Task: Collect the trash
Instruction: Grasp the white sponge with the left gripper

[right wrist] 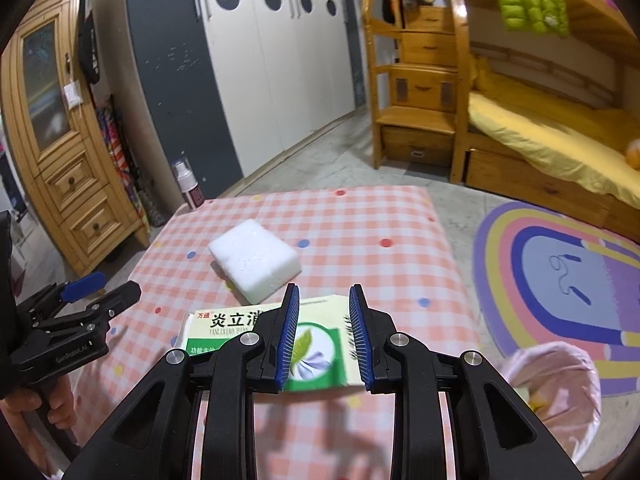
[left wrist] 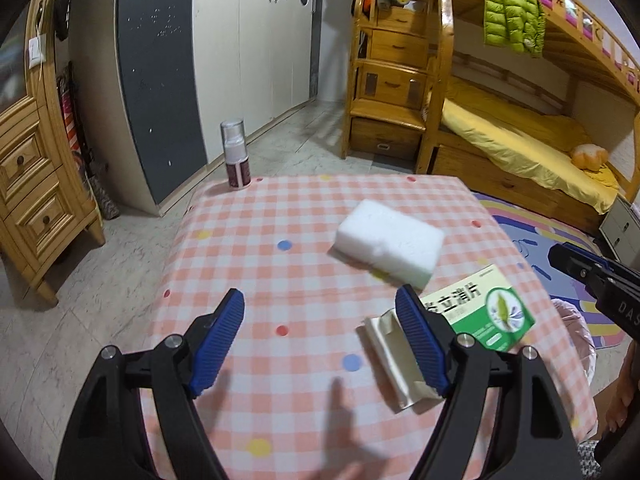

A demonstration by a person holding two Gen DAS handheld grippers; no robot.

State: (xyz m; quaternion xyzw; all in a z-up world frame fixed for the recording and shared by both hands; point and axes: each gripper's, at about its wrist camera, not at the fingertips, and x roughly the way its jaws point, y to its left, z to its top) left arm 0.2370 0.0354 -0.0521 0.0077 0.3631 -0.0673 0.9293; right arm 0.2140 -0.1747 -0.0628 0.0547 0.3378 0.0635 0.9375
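Green medicine box (right wrist: 256, 328) sits on the checked table (right wrist: 360, 220), just in front of the white foam block (right wrist: 256, 258). Right gripper (right wrist: 324, 336) is narrowly open around the box; pad contact unclear. Left gripper (left wrist: 320, 344) gapes wide, holding nothing, silver wrapper (left wrist: 394, 364) beside its right pad. Pink-lined bin (right wrist: 560, 392) stands right of the table.

Green medicine box (right wrist: 320, 340): middle hidden behind right gripper (right wrist: 324, 338) fingers, so can't tell if pads press it; in left view its near end is cut by the left gripper (left wrist: 320, 342) finger. Silver foil packet (left wrist: 390, 354) partly covered too. Bin w/ pink liner (right wrist: 560, 392): contents blurred, lower part cut by frame edge.
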